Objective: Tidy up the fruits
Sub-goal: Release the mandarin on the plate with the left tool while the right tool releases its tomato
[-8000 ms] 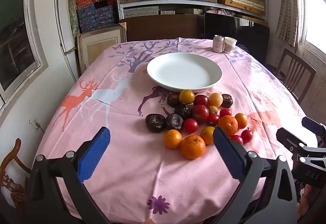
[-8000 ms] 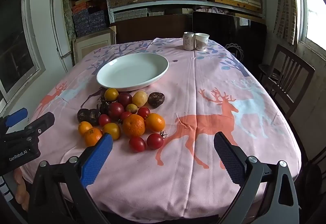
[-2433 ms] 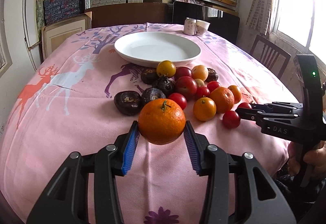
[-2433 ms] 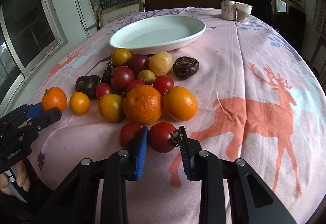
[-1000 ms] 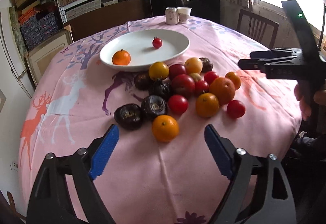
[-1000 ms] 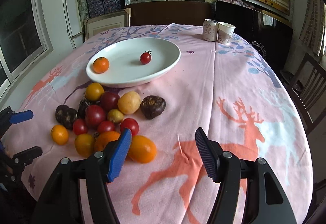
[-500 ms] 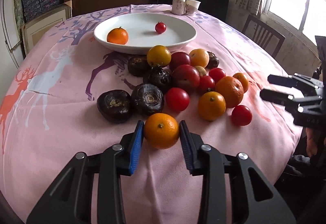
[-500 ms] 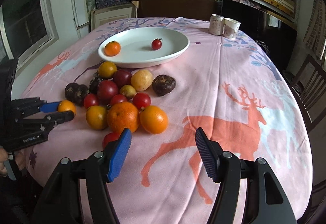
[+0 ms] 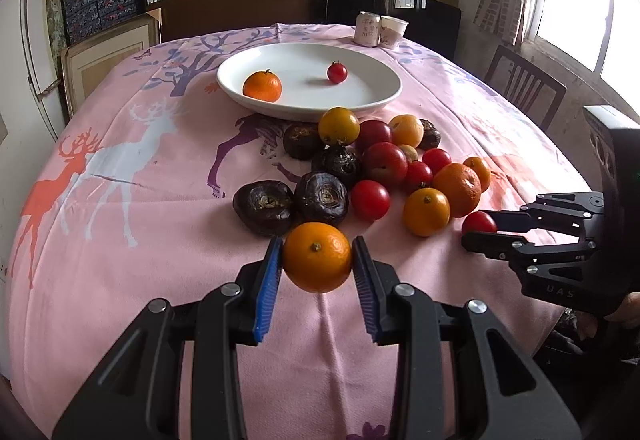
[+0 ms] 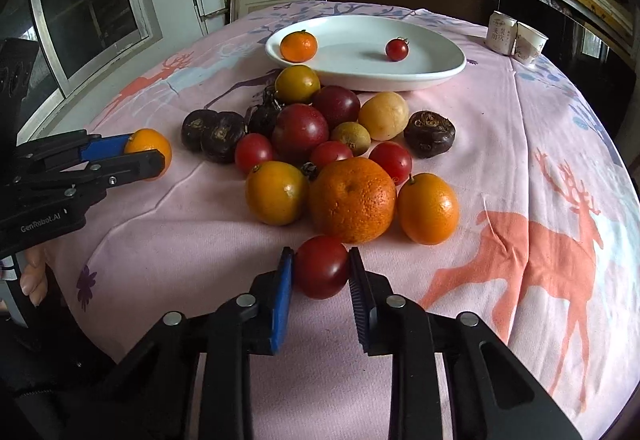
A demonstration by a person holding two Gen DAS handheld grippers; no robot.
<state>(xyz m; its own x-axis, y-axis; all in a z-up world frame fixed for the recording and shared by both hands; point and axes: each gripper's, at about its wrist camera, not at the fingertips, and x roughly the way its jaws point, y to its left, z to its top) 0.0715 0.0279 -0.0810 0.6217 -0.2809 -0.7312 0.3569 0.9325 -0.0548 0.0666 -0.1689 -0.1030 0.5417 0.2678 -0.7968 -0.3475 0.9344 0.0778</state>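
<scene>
My left gripper (image 9: 317, 240) is shut on a small orange (image 9: 317, 264) at the near edge of the fruit pile, beside two dark water chestnuts (image 9: 264, 205). My right gripper (image 10: 320, 250) has its jaws closing tight on a red tomato (image 10: 321, 272), with both pads touching it, just in front of a big orange (image 10: 352, 199). The white plate (image 9: 360, 95) behind the pile holds an orange (image 9: 262, 86) and a cherry tomato (image 9: 337, 72). Several tomatoes, oranges and dark fruits lie together on the pink tablecloth (image 9: 120, 240).
A can (image 9: 368, 29) and a paper cup (image 9: 393, 31) stand at the table's far edge. A wooden chair (image 9: 524, 87) is at the right side. Shelves with boxes fill the back wall. The table's front edge is close below both grippers.
My right gripper came down to the front of the pile and closed from open onto the red tomato. My left gripper keeps its hold on the small orange.
</scene>
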